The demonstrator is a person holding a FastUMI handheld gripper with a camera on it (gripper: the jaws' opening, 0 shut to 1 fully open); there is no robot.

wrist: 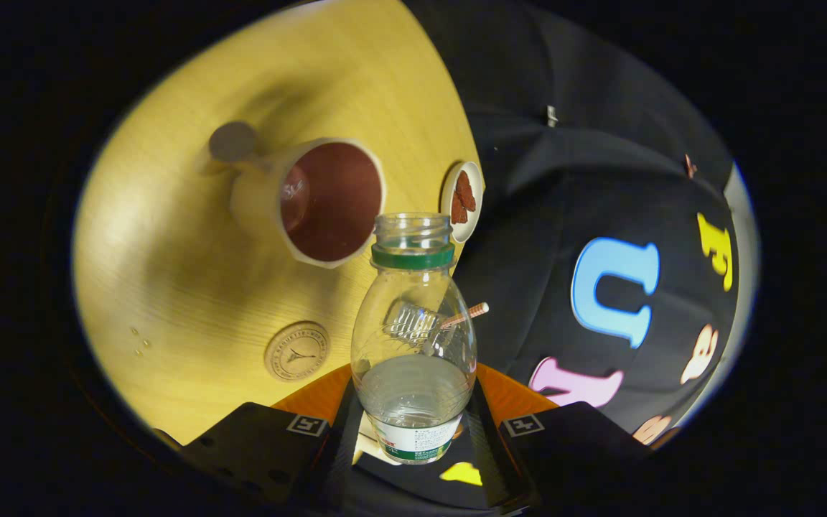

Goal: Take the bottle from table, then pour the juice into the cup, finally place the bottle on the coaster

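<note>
While the counter [169, 287] runs out of sight behind the booth wall, the cup [313, 201] stands on it beyond the bottle [413, 337]. Both gripper [413, 431] fingers pinch the bottle's lower body, hiding its base. A coaster [297, 351] lies near, and a small dish [464, 201] shows partly.

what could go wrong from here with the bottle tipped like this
1. The tool grips the clear plastic bottle low near its base, so the bottle may pivot between the fingers.
2. Its open mouth sits just short of the cream cup rim, so liquid may land on the wooden table.
3. The round cork coaster lies near the cup, so spill could reach it.
</note>
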